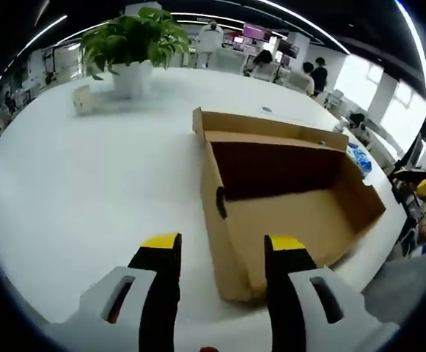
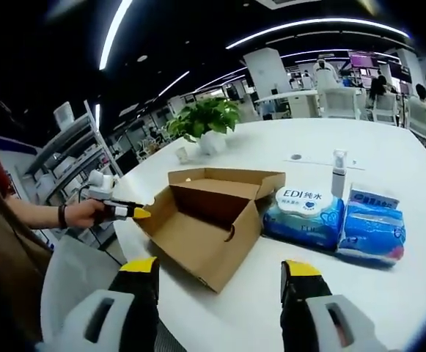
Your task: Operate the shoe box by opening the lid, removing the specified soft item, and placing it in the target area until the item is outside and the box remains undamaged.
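Shoe box [image 1: 286, 198] sits open on the white counter [image 1: 88, 191], apparently empty. Wet-wipe packs [image 2: 304, 216] lie just beside its far side, nearer the right tool [image 2: 216, 282]. Left tool [image 1: 220, 253] straddles the near box wall. Both tools gape, holding nothing.
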The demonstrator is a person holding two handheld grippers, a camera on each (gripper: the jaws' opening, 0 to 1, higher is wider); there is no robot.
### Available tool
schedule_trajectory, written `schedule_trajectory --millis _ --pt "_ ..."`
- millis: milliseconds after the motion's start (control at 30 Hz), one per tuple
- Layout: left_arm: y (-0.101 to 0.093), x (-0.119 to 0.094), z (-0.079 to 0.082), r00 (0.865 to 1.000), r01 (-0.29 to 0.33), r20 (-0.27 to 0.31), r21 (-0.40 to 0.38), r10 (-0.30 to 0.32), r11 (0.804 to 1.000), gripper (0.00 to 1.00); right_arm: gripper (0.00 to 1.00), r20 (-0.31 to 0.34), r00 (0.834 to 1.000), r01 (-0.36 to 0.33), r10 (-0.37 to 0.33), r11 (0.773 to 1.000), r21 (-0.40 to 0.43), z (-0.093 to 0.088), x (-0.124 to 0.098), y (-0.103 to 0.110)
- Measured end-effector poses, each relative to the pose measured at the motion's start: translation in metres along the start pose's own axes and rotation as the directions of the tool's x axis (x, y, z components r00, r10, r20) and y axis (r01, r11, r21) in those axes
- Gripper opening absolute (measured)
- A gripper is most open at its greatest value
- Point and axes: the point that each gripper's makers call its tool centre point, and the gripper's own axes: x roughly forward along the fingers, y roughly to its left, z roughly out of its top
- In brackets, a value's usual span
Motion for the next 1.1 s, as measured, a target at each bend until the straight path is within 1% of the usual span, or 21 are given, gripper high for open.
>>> schedule_trajectory --millis 33,133,300,400,567,633,700,800,833,867,967,1100 --pt "0.001 0.001 0.000 1.000 -0.009 0.000 -0.002 0.009 1.000 0.37 0.66 -0.001 1.000 0.000 0.000 1.000 0.001 0.000 0.000 0.000" --pt "0.002 0.002 0.000 1.000 -0.016 -0.005 -0.023 0.016 1.000 0.32 0.66 0.002 1.000 -0.002 0.002 1.000 0.005 -0.001 -0.001 0.002" --pt "-0.004 0.004 -0.002 1.000 -0.012 -0.013 -0.019 0.012 1.000 0.28 0.66 -0.004 1.000 0.002 -0.002 1.000 -0.003 -0.001 -0.003 0.000" --pt "-0.004 0.006 -0.003 1.000 -0.021 -0.018 -0.025 0.020 0.999 0.24 0.67 -0.010 1.000 0.002 -0.002 1.000 -0.009 -0.001 -0.004 0.000" --pt "-0.005 0.010 -0.007 0.999 -0.029 -0.034 -0.043 0.028 0.999 0.23 0.67 -0.008 1.000 0.003 -0.004 1.000 -0.009 0.000 -0.006 0.000" --pt "-0.005 0.012 -0.009 0.999 -0.036 -0.042 -0.043 0.035 0.998 0.21 0.67 -0.010 1.000 0.005 -0.005 1.000 -0.010 0.000 -0.007 0.001" --pt "-0.006 0.014 -0.011 0.998 -0.035 -0.051 -0.065 0.032 0.997 0.16 0.67 -0.012 1.000 0.005 -0.005 1.000 -0.010 0.000 -0.008 0.001" --pt "-0.003 0.016 -0.012 0.997 -0.059 -0.047 -0.130 0.054 0.990 0.14 0.67 -0.015 1.000 0.007 -0.008 1.000 -0.008 -0.001 -0.008 0.000" --pt "-0.002 0.016 -0.010 0.997 -0.073 -0.042 -0.133 0.068 0.988 0.13 0.67 -0.016 1.000 0.007 -0.007 1.000 -0.008 -0.001 -0.008 0.001" --pt "0.000 0.015 -0.009 0.996 -0.090 -0.038 -0.133 0.086 0.987 0.11 0.67 -0.017 1.000 0.006 -0.006 1.000 -0.009 -0.001 -0.008 0.001" --pt "0.002 0.015 -0.008 0.990 -0.138 -0.041 -0.101 0.134 0.985 0.08 0.67 -0.019 1.000 0.004 -0.004 1.000 -0.012 0.000 -0.007 0.002" --pt "0.003 0.015 -0.008 0.984 -0.174 -0.044 -0.084 0.170 0.981 0.06 0.66 -0.018 1.000 -0.001 0.001 1.000 -0.013 0.002 -0.005 0.003"
